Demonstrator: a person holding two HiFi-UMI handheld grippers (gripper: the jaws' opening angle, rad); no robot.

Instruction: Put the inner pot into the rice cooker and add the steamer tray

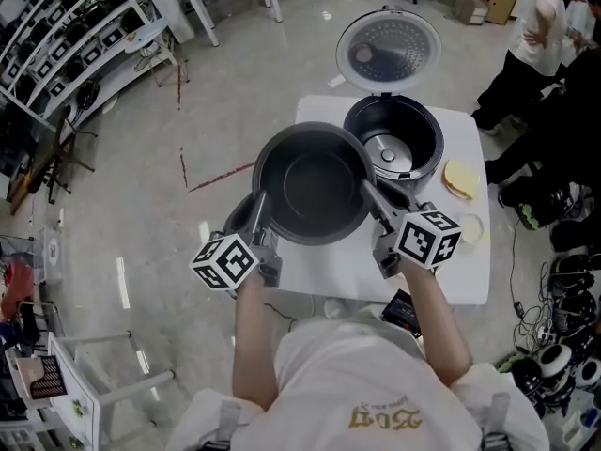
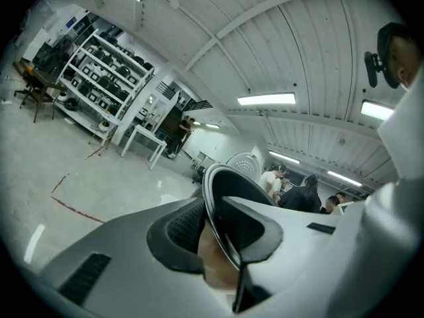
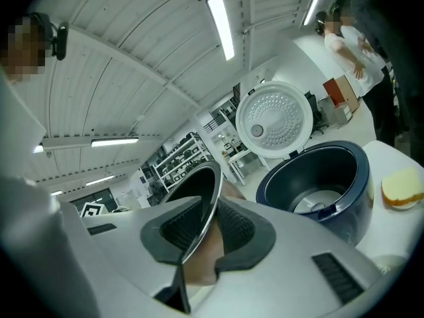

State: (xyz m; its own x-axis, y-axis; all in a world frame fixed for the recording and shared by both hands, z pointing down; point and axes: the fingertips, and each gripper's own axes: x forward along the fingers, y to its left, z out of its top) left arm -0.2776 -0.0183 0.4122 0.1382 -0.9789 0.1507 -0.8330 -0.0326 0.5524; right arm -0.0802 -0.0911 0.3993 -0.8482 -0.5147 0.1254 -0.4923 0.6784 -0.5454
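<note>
A dark round inner pot [image 1: 315, 184] hangs in the air above the white table [image 1: 470, 275], level and mouth up. My left gripper [image 1: 257, 216] is shut on the pot's left rim [image 2: 218, 217], one pad inside and one outside. On the opposite side my right gripper [image 1: 372, 203] is shut on the right rim [image 3: 202, 217] the same way. The rice cooker [image 1: 394, 139] stands behind the pot with its lid [image 1: 388, 50] swung open and its cavity bare [image 3: 318, 187]. I see no steamer tray that I can name for certain.
A yellow sponge-like piece [image 1: 460, 178] lies right of the cooker on the table, also in the right gripper view [image 3: 401, 189]. People stand at the far right [image 1: 540, 36]. Shelving [image 1: 66, 36] lines the left, cables and gear [image 1: 563, 346] clutter the floor at right.
</note>
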